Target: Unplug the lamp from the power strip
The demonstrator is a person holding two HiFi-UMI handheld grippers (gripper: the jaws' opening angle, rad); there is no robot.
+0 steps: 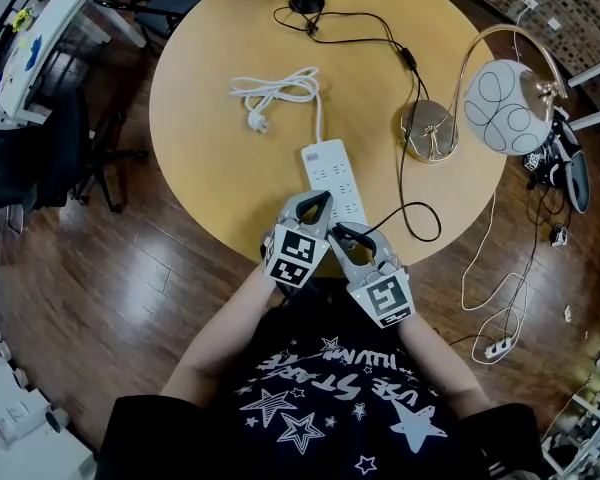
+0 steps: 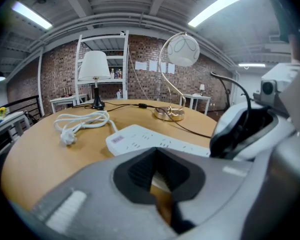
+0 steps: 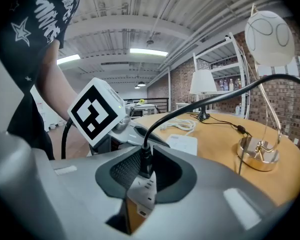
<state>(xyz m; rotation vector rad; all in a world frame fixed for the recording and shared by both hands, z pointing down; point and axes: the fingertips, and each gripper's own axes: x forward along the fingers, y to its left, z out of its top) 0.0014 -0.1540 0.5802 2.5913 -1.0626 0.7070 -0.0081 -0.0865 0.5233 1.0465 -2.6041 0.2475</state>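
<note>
Left gripper [image 1: 317, 202]: jaws closed, at near end of white plastic power strip [image 1: 330, 166]. Right gripper [image 1: 349, 234]: clamped on black plug [image 3: 144, 160] seated in that strip.

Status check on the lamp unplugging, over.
Right tongs clamped on lamp plug, plug seated in power strip. Left tongs shut over strip's near end. Nothing in the way.

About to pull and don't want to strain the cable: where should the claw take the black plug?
Its rigid body just above the power strip, not the thin cable. The black plug stands upright at the strip's near end, so come from the near edge of the table, pads either side, as the right claw sits.
</note>
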